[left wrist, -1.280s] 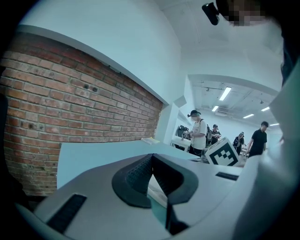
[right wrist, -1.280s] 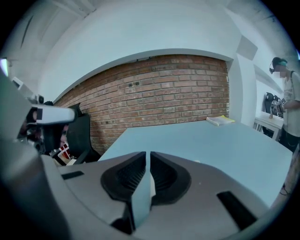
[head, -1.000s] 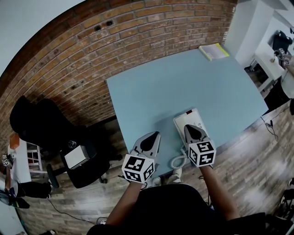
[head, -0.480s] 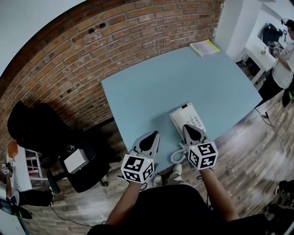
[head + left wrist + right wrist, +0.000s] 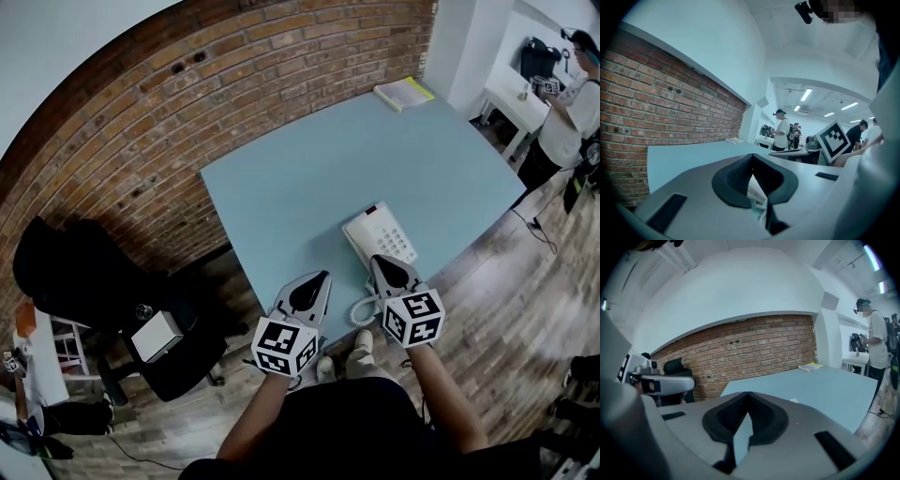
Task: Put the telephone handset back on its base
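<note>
The telephone [image 5: 378, 234] sits near the front edge of the blue table [image 5: 309, 178], the right gripper [image 5: 384, 262] just behind it and the left gripper [image 5: 322, 277] alongside, both with jaws pressed together on nothing, and its coiled cord [image 5: 361, 317] hangs over the edge.

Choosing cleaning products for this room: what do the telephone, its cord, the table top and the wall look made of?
Telephone: likely moulded plastic, white, smooth casing.
Cord: probably plastic-sheathed, judging by its springy white coils.
Table: even, matte pale-blue top, perhaps laminate; the core is not visible.
Wall: bare brick, rough, with visible mortar joints.
</note>
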`<state>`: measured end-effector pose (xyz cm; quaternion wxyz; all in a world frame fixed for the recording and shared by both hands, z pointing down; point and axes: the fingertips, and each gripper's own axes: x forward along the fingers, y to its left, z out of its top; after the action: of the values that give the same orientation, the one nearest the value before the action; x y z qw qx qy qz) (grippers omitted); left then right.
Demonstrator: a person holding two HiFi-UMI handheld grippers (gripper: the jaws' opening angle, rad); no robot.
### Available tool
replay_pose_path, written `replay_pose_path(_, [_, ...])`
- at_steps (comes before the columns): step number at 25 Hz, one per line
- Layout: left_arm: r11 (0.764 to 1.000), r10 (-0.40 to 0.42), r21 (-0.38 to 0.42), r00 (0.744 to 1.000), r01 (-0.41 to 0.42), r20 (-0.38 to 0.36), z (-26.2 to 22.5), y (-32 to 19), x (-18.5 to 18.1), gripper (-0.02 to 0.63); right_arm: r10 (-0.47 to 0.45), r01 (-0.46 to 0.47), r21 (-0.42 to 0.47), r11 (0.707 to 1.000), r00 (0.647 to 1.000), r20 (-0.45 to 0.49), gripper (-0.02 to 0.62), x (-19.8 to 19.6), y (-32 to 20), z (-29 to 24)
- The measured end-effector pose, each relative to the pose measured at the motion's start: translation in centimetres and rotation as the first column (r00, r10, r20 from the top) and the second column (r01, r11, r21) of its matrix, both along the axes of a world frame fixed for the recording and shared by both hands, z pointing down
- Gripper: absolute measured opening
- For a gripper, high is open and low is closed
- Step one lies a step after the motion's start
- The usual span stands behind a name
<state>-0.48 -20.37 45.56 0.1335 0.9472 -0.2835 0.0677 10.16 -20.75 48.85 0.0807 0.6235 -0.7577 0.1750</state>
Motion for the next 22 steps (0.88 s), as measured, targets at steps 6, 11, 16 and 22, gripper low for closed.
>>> replay_pose_path(6, [1.000,0.019,0.005,1.000,-0.019,-0.012,-0.3,0.8,-1.0,0.009,0.044,-0.044,0.025,0.999,0.999,0.007,0.012,0.2,1.1,-1.2])
replay_pose_path(11, [0.999,0.044,0.012,0.999,-0.044,-0.024,-0.5,2.1,-1.5,0.009,0.082,-0.083,0.045,0.996,0.996,0.025,0.012,0.0,2.5,-1.9])
replay_pose_path(16, [0.997,0.077,0.016,0.997,-0.077,-0.026,-0.5,3.4,-1.5,0.009,0.112,-0.114,0.054,0.992,0.993,0.048,0.012,0.0,4.3,-2.1])
replay_pose_path(22, [0.994,0.107,0.017,0.994,-0.106,-0.022,-0.5,4.7,-1.1,0.009,0.130,-0.134,0.067,0.989,0.990,0.061,0.012,-0.1,5.7,-2.3])
